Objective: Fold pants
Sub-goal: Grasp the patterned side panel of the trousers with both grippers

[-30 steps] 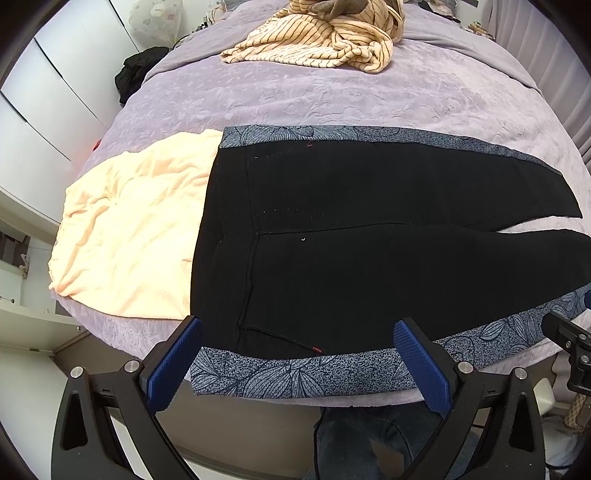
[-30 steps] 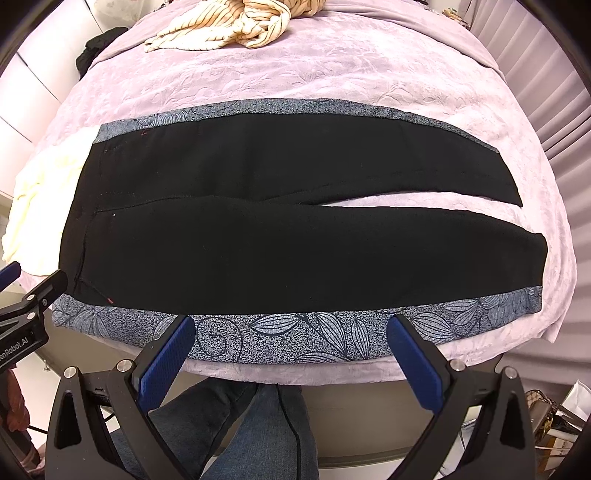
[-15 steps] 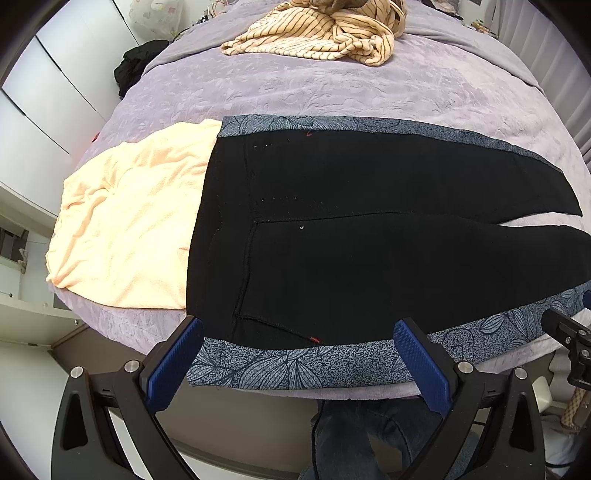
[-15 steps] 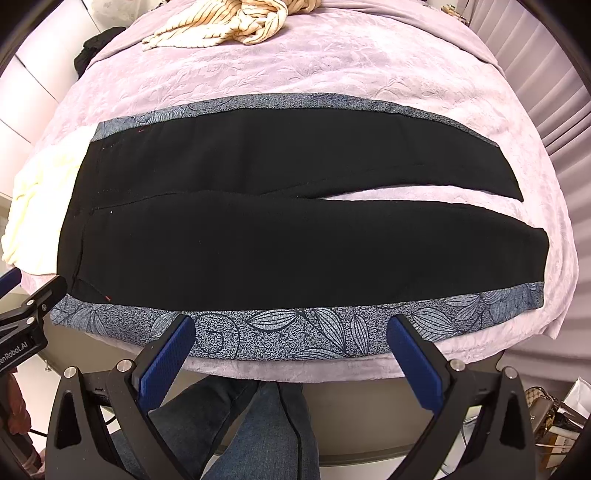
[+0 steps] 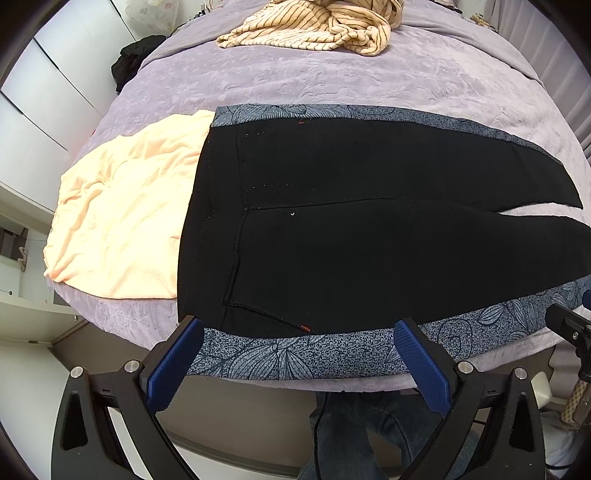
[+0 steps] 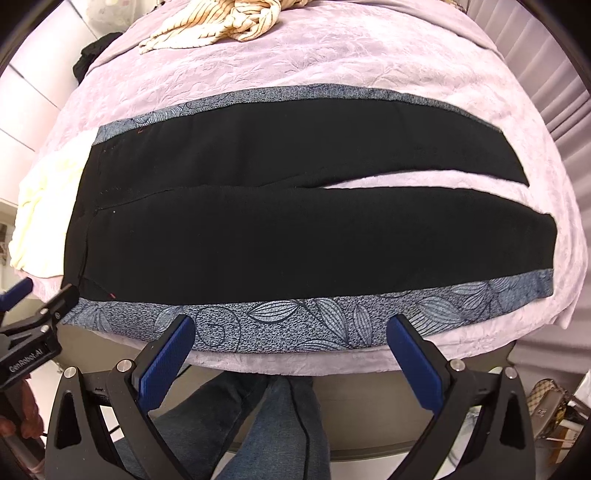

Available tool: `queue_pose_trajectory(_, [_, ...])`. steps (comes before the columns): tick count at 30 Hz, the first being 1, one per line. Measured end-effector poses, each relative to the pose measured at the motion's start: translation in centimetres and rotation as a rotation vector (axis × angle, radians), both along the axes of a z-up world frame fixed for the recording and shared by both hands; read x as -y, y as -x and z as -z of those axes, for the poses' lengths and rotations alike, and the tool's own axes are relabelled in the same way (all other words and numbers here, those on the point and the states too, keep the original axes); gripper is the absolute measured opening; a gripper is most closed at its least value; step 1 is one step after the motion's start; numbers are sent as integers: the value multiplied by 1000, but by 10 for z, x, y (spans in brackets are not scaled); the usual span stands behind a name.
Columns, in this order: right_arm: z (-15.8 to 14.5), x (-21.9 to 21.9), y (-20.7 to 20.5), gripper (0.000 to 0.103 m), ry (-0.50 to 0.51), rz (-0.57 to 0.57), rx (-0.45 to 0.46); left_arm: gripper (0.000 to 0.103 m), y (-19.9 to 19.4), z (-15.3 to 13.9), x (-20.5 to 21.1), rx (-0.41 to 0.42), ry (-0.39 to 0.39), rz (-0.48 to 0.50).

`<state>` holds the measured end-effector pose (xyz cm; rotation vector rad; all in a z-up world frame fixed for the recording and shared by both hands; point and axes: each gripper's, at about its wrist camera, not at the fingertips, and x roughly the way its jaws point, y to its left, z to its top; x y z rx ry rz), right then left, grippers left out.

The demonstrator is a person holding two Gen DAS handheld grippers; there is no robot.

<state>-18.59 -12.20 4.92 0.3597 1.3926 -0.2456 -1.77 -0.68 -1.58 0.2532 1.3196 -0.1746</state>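
Note:
Black pants (image 5: 369,236) with grey-blue leaf-print side stripes lie flat on the purple bed, waist to the left and both legs stretched right; they also show in the right wrist view (image 6: 295,229). My left gripper (image 5: 299,354) is open and empty, hovering at the near printed stripe (image 5: 295,354) by the waist end. My right gripper (image 6: 291,347) is open and empty at the near stripe (image 6: 332,321) of the front leg, about mid-length. Nothing is held.
A peach cloth (image 5: 125,218) lies left of the waistband, partly under it. A striped cream garment (image 5: 317,26) is bunched at the far side of the bed (image 5: 332,85). White cabinets (image 5: 44,103) stand left. The person's jeans-clad legs (image 6: 266,424) are below the bed edge.
Both grippers have moved slightly lower and closer to the near printed stripe. The pants have not moved.

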Motion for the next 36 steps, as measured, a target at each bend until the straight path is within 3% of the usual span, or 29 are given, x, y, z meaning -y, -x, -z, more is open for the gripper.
queue_pose_trajectory(4, [5,7,6,103,-86,31,31,103,3,4,2,-3,-5,4])
queue_pose_trajectory(9, [31,24,19,103,-365,138,112,103,2,15,-4,-6,33,-7])
queue_pose_trajectory(12, [59,34,32,101,-528,216,140,103,2,28,-13,-45,104,-34])
queue_pose_trajectory(13, [68,35,37,91,-577,230,146,103,1,32,-16,-59,129,-43])
queue_pose_trajectory(14, [81,36,42,71,-639,242,144,103,1,36,-19,-74,159,-51])
queue_pose_trajectory(16, [101,35,52,59,-725,262,127,102,0,44,-26,-90,213,-64])
queue_pose_trajectory(18, [120,35,64,59,-763,285,118,94,0,52,-32,-103,251,-70])
queue_pose_trajectory(26, [154,46,79,59,-870,391,209,94,9,76,-61,-152,341,-135])
queue_pose_trajectory(30, [150,37,65,59,-927,351,264,94,13,85,-80,-159,373,-190])
queue_pose_trajectory(36, [161,-17,15,59,-1056,279,217,94,21,96,-105,-180,482,-266])
